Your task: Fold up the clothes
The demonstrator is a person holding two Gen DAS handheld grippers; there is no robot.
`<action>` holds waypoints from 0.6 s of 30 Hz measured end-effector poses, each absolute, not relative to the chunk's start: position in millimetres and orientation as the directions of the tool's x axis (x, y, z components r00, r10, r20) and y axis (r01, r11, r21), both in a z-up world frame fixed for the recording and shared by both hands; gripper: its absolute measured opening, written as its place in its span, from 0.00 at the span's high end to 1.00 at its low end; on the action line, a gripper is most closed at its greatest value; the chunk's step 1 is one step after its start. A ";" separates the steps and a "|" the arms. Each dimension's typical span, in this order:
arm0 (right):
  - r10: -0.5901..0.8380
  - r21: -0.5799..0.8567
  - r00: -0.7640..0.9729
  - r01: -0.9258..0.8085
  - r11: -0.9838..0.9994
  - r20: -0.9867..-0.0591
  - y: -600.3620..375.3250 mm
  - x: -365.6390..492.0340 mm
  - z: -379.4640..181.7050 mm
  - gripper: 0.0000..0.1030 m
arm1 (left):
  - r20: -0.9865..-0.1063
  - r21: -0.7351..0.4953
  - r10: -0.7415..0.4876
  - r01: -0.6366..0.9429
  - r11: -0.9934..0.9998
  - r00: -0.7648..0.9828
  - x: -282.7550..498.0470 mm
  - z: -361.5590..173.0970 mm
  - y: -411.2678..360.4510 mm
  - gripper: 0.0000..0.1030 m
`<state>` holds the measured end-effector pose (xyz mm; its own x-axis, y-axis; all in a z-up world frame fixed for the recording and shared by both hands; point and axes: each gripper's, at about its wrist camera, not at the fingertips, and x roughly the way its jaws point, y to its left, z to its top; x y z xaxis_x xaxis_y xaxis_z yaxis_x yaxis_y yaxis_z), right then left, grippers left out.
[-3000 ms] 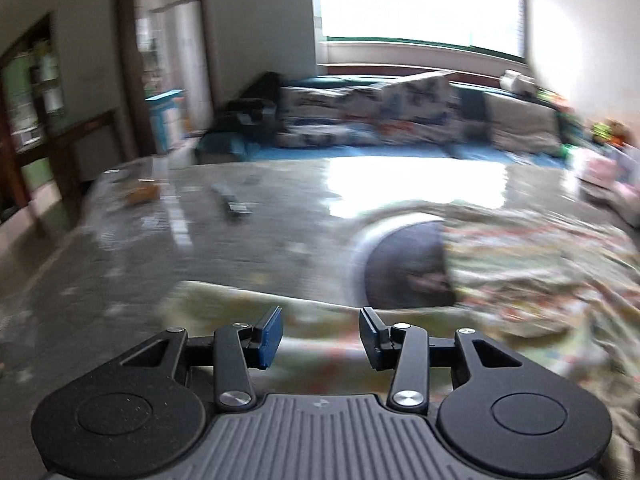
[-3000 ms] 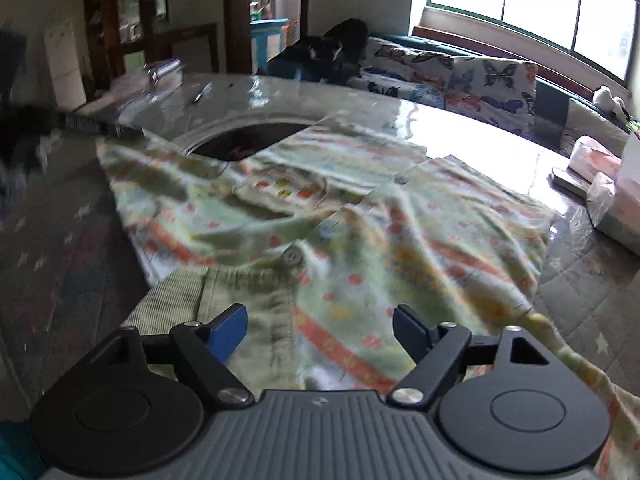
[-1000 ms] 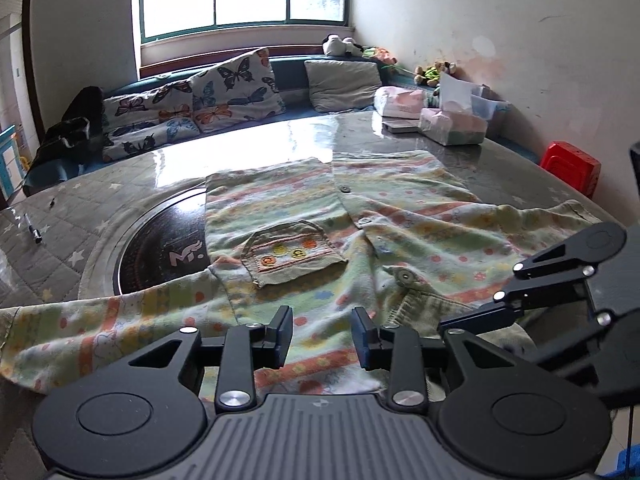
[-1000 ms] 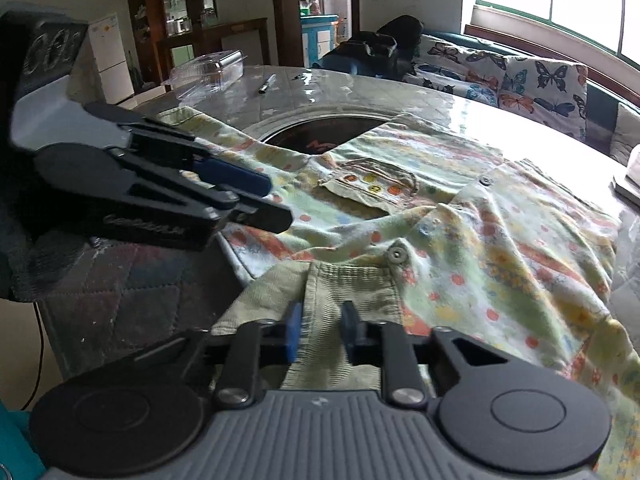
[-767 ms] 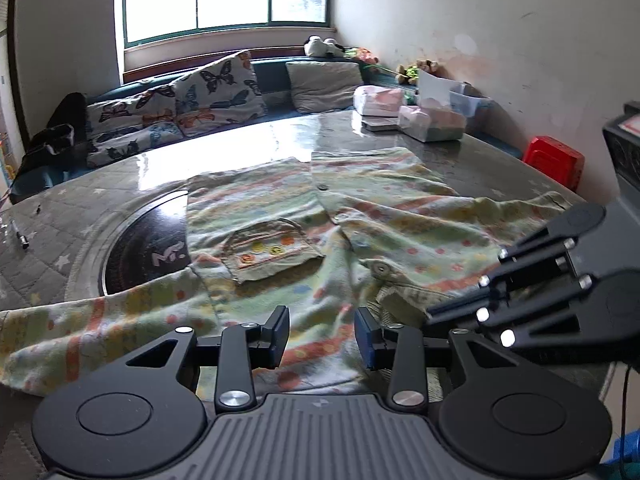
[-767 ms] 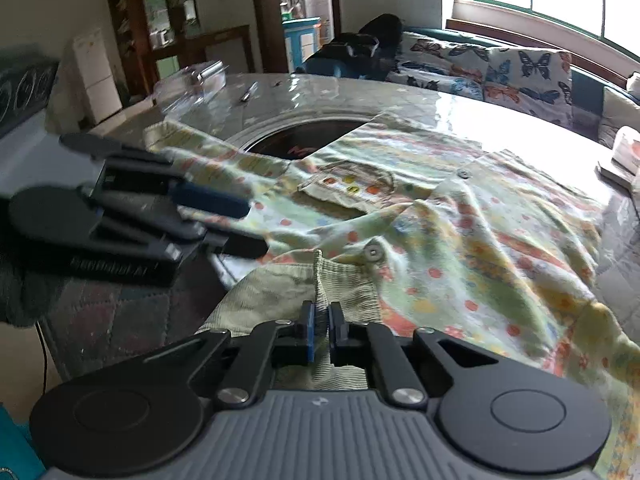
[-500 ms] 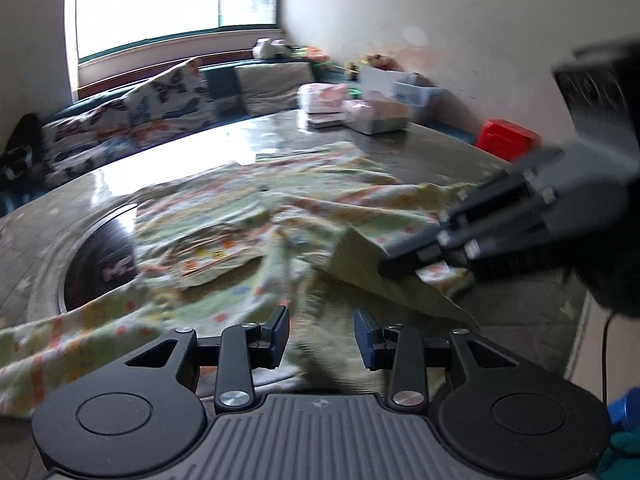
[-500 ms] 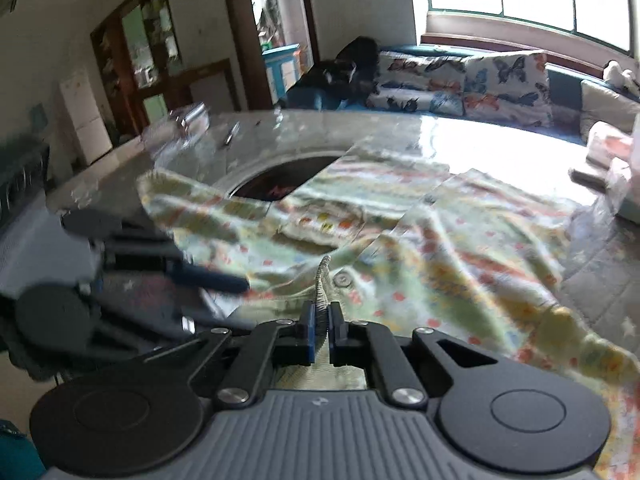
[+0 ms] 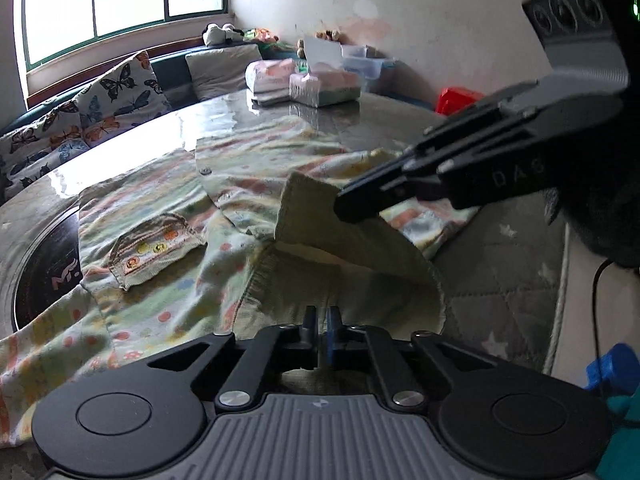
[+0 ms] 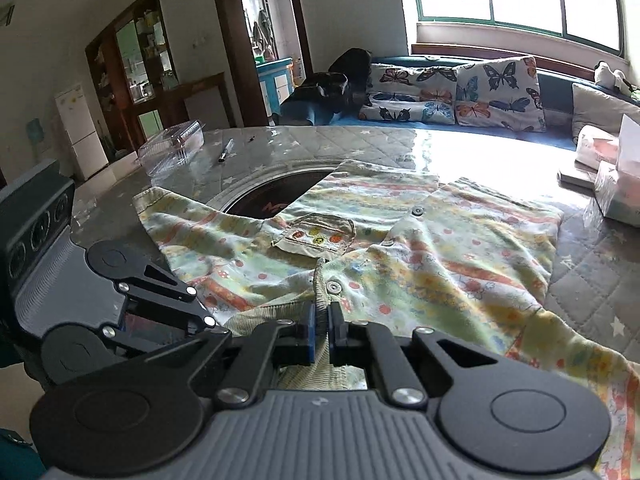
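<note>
A pale green child's shirt [image 9: 248,184] with dots, stripes and a chest pocket [image 9: 154,248] lies spread on the round table; it also shows in the right wrist view [image 10: 440,248]. My left gripper [image 9: 320,332] is shut on the shirt's ribbed collar edge at the near side. My right gripper [image 10: 321,330] is shut on the ribbed collar by a button [image 10: 333,287]. In the left wrist view the right gripper [image 9: 352,206] holds a lifted collar flap [image 9: 320,216] above the table. In the right wrist view the left gripper's fingers [image 10: 192,312] come in from the left.
The table [image 10: 360,144] has a dark round inset [image 10: 276,196] partly under the shirt. A clear plastic box [image 10: 172,148] and a pen [image 10: 225,150] lie at its far left. Tissue packs [image 9: 320,84] sit at the far side. A sofa with butterfly cushions [image 10: 460,92] stands behind.
My left gripper has closed on the collar edge; it was open half a second ago. My right gripper stays shut on the collar and has lifted it off the table.
</note>
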<state>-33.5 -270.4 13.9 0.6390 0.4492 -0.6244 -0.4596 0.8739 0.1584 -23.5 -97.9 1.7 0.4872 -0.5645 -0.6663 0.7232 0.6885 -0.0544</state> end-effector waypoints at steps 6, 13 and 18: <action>0.445 0.152 0.649 -0.456 0.877 -0.617 -272.0 -36.2 18.9 0.95 | -0.615 -0.145 -0.636 0.726 0.673 0.466 -22.3 11.1 -89.4 1.00; 0.445 0.154 0.649 -0.455 0.877 -0.617 -272.2 -34.5 18.5 0.95 | -0.604 -0.030 -0.557 0.682 0.731 0.570 -21.9 19.2 -80.8 0.86; 0.445 0.153 0.648 -0.456 0.877 -0.618 -270.9 -35.1 17.4 0.95 | -0.646 -0.059 -0.520 0.642 0.764 0.558 -7.4 4.6 -80.1 0.84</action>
